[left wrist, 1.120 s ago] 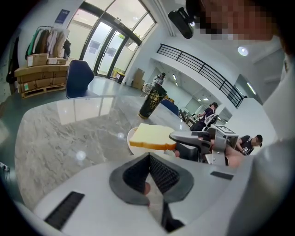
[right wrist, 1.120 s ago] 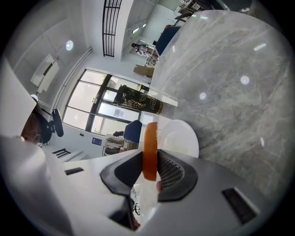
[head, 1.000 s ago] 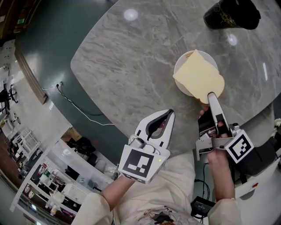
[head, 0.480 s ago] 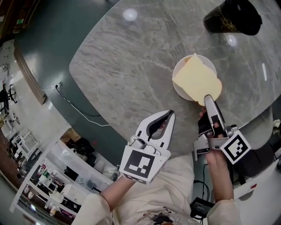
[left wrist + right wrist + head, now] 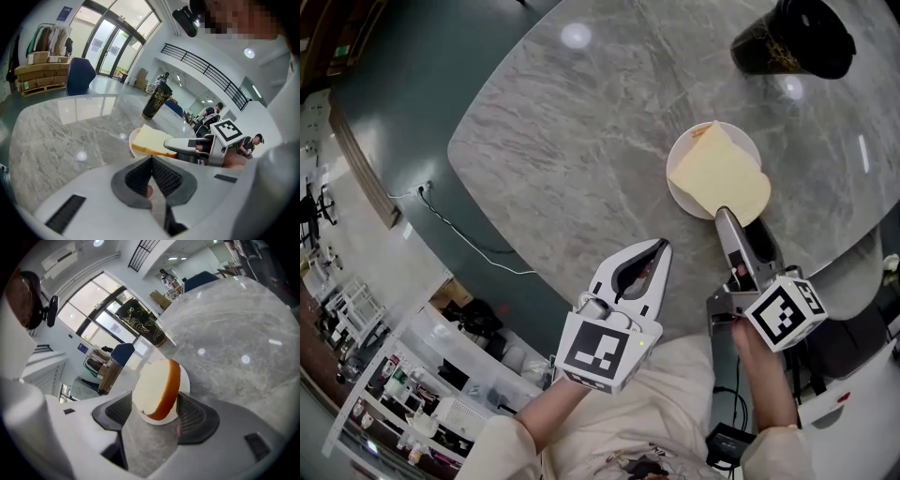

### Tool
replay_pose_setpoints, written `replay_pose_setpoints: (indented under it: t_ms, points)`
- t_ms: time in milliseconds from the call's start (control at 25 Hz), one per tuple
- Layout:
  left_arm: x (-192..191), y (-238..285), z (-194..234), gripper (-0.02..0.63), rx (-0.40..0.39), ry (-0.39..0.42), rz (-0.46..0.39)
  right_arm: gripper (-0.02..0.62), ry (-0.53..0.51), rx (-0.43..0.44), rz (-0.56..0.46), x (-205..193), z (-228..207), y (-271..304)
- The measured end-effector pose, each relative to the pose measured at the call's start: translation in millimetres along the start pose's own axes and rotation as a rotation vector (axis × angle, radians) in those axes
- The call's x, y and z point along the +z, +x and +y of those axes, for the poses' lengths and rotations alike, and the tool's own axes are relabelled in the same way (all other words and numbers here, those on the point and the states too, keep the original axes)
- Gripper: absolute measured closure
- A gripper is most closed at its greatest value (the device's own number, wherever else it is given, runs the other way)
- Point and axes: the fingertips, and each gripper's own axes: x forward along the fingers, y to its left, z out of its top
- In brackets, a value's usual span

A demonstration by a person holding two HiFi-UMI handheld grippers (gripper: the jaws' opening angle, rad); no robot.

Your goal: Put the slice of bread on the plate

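**Head view**
- Surface: I note a grey marble table (image 5: 581, 141) with a rounded edge and ceiling lights mirrored in its polish.
- Floor: the teal floor (image 5: 412, 84) has a thin cable (image 5: 459, 220) trailing across it, and cluttered shelving (image 5: 384, 384) stands at the lower left.
- Task item: the slice of bread (image 5: 717, 173) lies flat on the white plate (image 5: 680, 155) and overhangs the rim on my side.
- Right gripper (image 5: 739, 225): its jaws have just been opening and stand spread, with the tips at the near end of the slice.
- Left gripper (image 5: 659, 248): it is held by the table's near edge, well apart from the plate.
- Surroundings: a black cup (image 5: 792, 37) stands beyond the plate, near the far edge.

**Left gripper view**
- Left gripper (image 5: 151, 161): the pads are pressed together with nothing pinched between them.
- Obstruction: the right gripper (image 5: 173, 143) reaches in from the right, its tip overlapping the slice's near corner.
- Room: I see glass doors (image 5: 110, 44), a blue chair (image 5: 79, 75), stacked cardboard boxes (image 5: 40, 72), an upper railing (image 5: 206, 70) and people (image 5: 211, 112) in the distance.

**Right gripper view**
- Right gripper (image 5: 154, 404): the pads are spread wide with the near end of the slice of bread (image 5: 152, 387) between them. A sliver of gap shows on one side (contact on the crust side I cannot settle).
- Task item: the slice rests on the plate (image 5: 184, 378).
- Surface: open marble runs off to the right, with the black cup (image 5: 140, 322) behind the plate.
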Motion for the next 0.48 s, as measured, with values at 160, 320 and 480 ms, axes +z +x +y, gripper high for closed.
replay_pose_setpoints:
  t_ms: [160, 320, 480]
  points:
    - [-3, -2, 3, 0.595, 0.003, -0.009, 0.006, 0.294, -0.129, -0.058, 0.012, -3, -1, 2]
    - [-5, -2, 10, 0.595, 0.016, -0.02, 0.017, 0.29, -0.215, -0.098, 0.034, -7, -7, 5]
    - [-6, -3, 12, 0.595, 0.01, -0.018, 0.009, 0.268, -0.342, -0.126, 0.054, -13, -13, 5]
